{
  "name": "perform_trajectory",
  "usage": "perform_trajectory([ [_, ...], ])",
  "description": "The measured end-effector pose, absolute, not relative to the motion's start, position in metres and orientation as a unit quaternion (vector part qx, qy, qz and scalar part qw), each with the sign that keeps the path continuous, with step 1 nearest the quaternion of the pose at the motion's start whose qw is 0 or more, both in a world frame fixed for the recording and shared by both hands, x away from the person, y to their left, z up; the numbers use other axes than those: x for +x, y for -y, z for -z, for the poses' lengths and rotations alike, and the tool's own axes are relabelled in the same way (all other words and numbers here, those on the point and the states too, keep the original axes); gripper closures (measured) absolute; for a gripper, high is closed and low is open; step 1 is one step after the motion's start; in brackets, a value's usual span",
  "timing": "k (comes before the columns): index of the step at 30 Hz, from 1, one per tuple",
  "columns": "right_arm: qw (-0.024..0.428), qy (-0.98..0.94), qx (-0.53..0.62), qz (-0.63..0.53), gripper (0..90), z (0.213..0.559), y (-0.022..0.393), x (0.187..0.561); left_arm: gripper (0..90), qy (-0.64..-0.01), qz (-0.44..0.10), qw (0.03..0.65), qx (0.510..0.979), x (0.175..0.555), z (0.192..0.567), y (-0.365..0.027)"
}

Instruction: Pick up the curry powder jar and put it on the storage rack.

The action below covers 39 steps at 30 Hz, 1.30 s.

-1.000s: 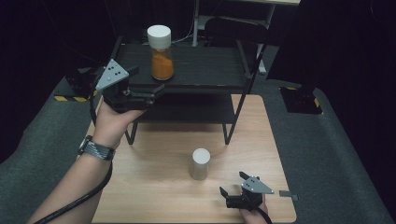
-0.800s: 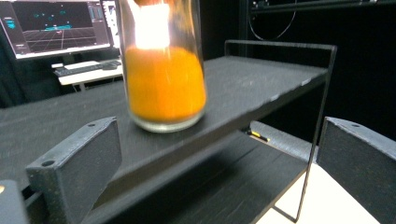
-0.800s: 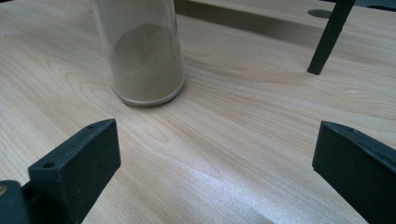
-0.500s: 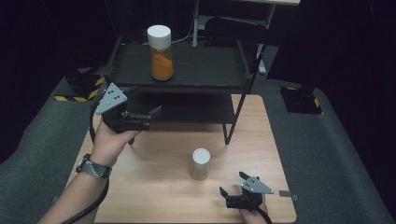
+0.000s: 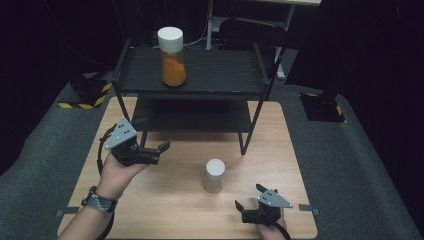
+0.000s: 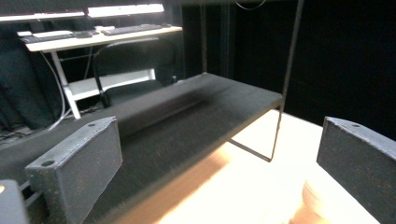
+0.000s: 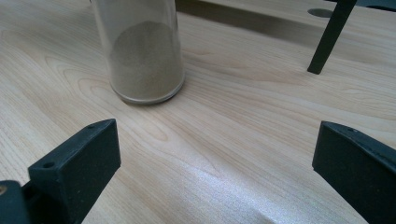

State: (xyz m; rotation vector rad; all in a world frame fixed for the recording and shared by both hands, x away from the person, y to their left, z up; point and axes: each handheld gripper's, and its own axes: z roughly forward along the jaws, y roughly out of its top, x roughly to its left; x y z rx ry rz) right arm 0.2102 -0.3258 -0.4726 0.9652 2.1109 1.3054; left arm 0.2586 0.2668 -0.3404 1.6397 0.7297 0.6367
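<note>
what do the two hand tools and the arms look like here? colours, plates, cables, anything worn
Both are black two-jaw tools. The left tool and the right tool each carry a grey three-cornered plate on top with small dark holes. The jaws are blocky, matte black and speckled, each with a small hole near the tip. A black cable loops from the left one. The left wrist wears a dark watch; no sleeve shows there.

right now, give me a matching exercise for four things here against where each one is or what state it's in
Things:
1. orange jar
2. grey jar
3. left gripper
4. right gripper

Places or states:
A. near the front edge of the wooden table, jaws open
B. on the top shelf of the black rack
C. standing on the wooden table in front of the rack
D. held above the table beside the rack's left leg, jaws open

Pairs: 1-B, 2-C, 3-D, 4-A
</note>
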Motion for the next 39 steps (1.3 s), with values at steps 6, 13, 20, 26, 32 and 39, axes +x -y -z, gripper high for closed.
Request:
perform_trajectory([
  [6, 0.237, -0.771, 0.352, -0.474, 0.4, 0.472, 0.325, 0.211, 0.4, -0.318, -0.258, 0.572, 0.711, 0.257, 0.360, -0.268],
  [13, 0.236, -0.773, 0.351, -0.473, 0.4, 0.472, 0.325, 0.211, 0.4, -0.327, -0.246, 0.558, 0.722, 0.250, 0.392, -0.268],
  [20, 0.237, -0.773, 0.351, -0.472, 0.4, 0.472, 0.324, 0.211, 0.4, -0.334, -0.239, 0.547, 0.729, 0.244, 0.414, -0.269],
  [26, 0.237, -0.774, 0.351, -0.471, 0.4, 0.471, 0.324, 0.211, 0.4, -0.348, -0.223, 0.538, 0.734, 0.237, 0.437, -0.269],
  [32, 0.239, -0.774, 0.351, -0.470, 0.4, 0.471, 0.323, 0.211, 0.4, -0.364, -0.214, 0.530, 0.735, 0.230, 0.454, -0.273],
  [39, 0.239, -0.775, 0.352, -0.467, 0.4, 0.471, 0.322, 0.211, 0.4, -0.381, -0.208, 0.521, 0.735, 0.221, 0.469, -0.279],
])
